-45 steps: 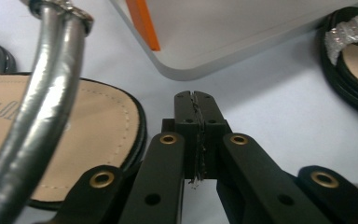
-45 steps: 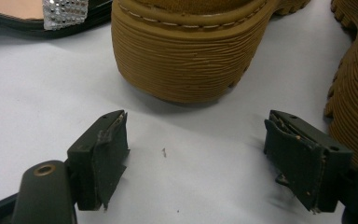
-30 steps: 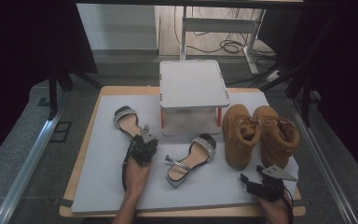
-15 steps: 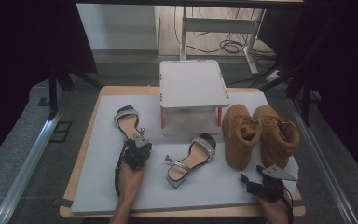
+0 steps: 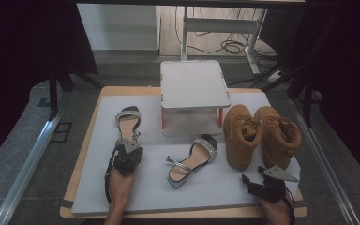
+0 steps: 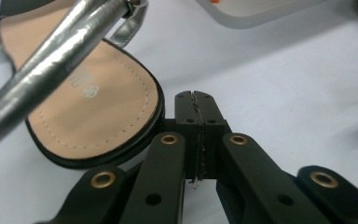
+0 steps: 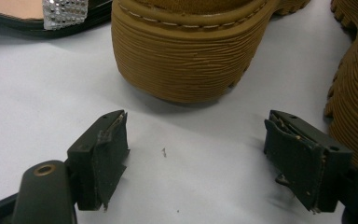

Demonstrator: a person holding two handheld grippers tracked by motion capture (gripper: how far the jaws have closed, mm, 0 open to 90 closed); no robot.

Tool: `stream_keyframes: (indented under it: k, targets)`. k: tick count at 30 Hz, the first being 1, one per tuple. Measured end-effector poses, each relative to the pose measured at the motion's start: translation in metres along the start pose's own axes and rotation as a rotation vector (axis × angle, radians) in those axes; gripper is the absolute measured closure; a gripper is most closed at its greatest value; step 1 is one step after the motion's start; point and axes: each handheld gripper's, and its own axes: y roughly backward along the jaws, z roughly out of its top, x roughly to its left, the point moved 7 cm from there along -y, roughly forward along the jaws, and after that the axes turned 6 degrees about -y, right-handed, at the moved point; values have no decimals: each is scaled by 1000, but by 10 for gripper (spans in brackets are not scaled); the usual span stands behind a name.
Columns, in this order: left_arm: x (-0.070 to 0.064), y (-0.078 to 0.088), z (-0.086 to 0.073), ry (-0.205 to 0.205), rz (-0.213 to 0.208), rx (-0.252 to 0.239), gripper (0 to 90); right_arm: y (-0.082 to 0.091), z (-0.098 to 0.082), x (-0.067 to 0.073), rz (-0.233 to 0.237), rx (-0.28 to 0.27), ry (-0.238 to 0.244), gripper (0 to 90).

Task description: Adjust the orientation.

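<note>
Left tool [image 5: 130,149]: jaws pressed together with nothing between them, as the left gripper view [image 6: 196,135] shows; it rests low over the white mat [image 5: 150,187] at the left of the tabletop [image 5: 86,140], its tip at the heel end of the left sandal.
Left sandal [image 5: 127,123]: lies flat on the mat with its toe pointing away from the person; in the left gripper view its tan insole [image 6: 93,102] sits just to the left of the closed jaws, the black edge of the heel right against the tool's body, and a silver strap [image 6: 51,60] crosses above the insole.
Right tool [image 5: 255,183]: jaws wide apart and holding nothing, seen clearly in the right gripper view [image 7: 196,154]; it sits at the near right corner of the mat.
Near boot [image 5: 240,136]: tan, standing on the mat just ahead of the right tool; its ribbed sole [image 7: 186,60] faces the open jaws, close but apart from them.
Far boot [image 5: 276,133]: beside the first, to its right.
Middle sandal [image 5: 192,159]: between the two tools, lying at an angle, heel toward the person.
White stand [image 5: 194,89]: at the back of the mat, behind the shoes.
</note>
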Motion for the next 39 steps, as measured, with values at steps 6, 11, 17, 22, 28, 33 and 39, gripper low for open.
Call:
stream_keyframes:
  k: [6, 11, 17, 22, 28, 33, 39]
  targets:
    - [14, 8, -9, 28, 15, 1, 893, 0, 0, 0, 0, 0, 0, 213]
    - [21, 12, -14, 39, 27, 5, 890, 0, 0, 0, 0, 0, 0, 213]
    - [39, 20, -21, 62, 56, 10, 883, 0, 0, 0, 0, 0, 0, 213]
    - [51, 24, -27, 79, 81, 19, 871, 0, 0, 0, 0, 0, 0, 213]
    - [54, 24, -30, 95, 68, 16, 853, 0, 0, 0, -1, 0, 0, 213]
    - [50, 32, -30, 95, 39, 1, 828, 0, 0, 0, -1, 0, 0, 213]
    - [51, 51, -37, 84, 45, -3, 791, 0, 0, 0, -1, 0, 0, 213]
